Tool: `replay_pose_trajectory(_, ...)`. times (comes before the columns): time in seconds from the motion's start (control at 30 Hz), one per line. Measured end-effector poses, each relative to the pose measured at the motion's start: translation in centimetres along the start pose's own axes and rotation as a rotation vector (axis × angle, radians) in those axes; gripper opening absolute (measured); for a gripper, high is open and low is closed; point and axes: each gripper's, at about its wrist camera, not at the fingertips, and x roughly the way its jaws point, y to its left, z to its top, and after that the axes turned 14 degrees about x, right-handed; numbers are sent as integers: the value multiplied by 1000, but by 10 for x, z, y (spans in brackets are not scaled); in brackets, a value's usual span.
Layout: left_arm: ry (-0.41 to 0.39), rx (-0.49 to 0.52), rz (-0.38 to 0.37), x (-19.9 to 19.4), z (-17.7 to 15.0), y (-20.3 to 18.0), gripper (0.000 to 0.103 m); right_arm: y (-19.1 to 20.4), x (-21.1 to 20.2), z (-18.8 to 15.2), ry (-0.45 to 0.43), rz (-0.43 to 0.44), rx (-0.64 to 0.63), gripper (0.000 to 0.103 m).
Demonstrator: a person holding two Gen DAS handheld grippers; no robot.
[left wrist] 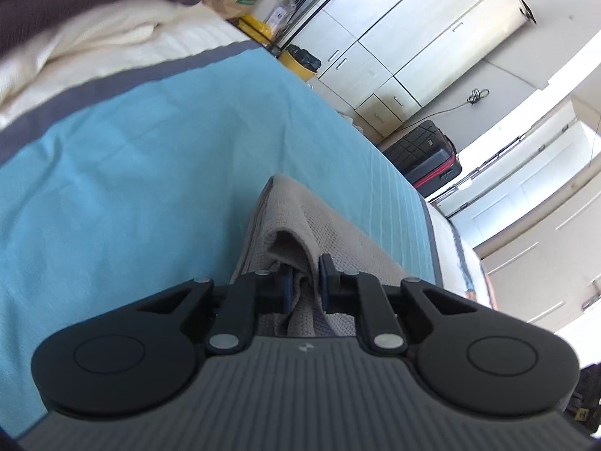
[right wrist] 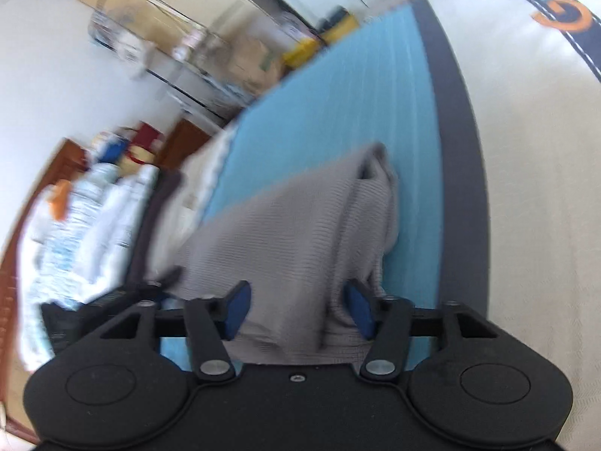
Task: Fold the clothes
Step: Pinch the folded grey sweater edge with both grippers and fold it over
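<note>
The grey garment (left wrist: 296, 248) lies bunched on the blue bed cover (left wrist: 131, 158), near its edge. The left tool (left wrist: 305, 282) is pinching a gathered fold of it. The right tool (right wrist: 296, 308) has cloth between its blue pads (right wrist: 236, 308), but the picture is blurred and I cannot tell whether they bite. If only one side holds, lifting could drag the fold crooked. Both tools tilt downward over the bed.
</note>
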Motion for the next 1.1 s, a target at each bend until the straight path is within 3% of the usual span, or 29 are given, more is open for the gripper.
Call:
replay_pose_trajectory(0.03, -4, 12, 1, -2, 1, -3, 11, 2, 0, 0, -12, -25, -25, 16)
replay_pose_trajectory(0.1, -16, 11, -19, -8, 1, -8, 11, 6, -6, 0, -58, -49, -75, 9)
replay_pose_trajectory(0.23, -27, -23, -49, -22, 2, -9, 13, 21, -28, -2, -114, -35, -168, 8)
replay_pose_trajectory(0.33, 34, 12, -4, -21, -2, -9, 17, 21, -26, 2, -107, -139, -196, 13)
replay_pose_trajectory(0.47, 24, -24, 54, -25, -9, 1, 42, 31, -22, -3, -132, -208, -237, 24)
replay_pose_trajectory(0.6, -28, -48, 79, -28, -6, 9, 42, 29, -32, -12, -178, -204, -253, 28)
replay_pose_trajectory(0.7, -56, -34, 66, -26, -4, 9, 33, 26, -27, -11, -160, -127, -227, 28)
replay_pose_trajectory(0.73, -55, -23, 60, -25, -4, 6, 11, 26, -22, -10, -137, -114, -218, 29)
replay_pose_trajectory(0.77, -52, -11, 56, -24, -4, 3, 7, 26, -17, -9, -114, -103, -208, 27)
replay_pose_trajectory(0.8, -50, 2, 51, -23, -4, 0, 6, 25, -10, -7, -89, -109, -204, 10)
replay_pose_trajectory(0.83, -47, 14, 47, -21, -4, -3, 6, 24, -7, -7, -97, -125, -210, 10)
replay_pose_trajectory(0.93, -56, 37, 60, -35, -6, -13, 6, 29, -27, -8, -158, -68, -232, 9)
replay_pose_trajectory(1.03, -77, 25, -16, -61, -5, -18, 6, 25, -49, 1, -186, 2, -166, 8)
replay_pose_trajectory(1.1, -26, 49, -31, -63, -7, -22, 6, 18, -49, 6, -154, -2, -125, 8)
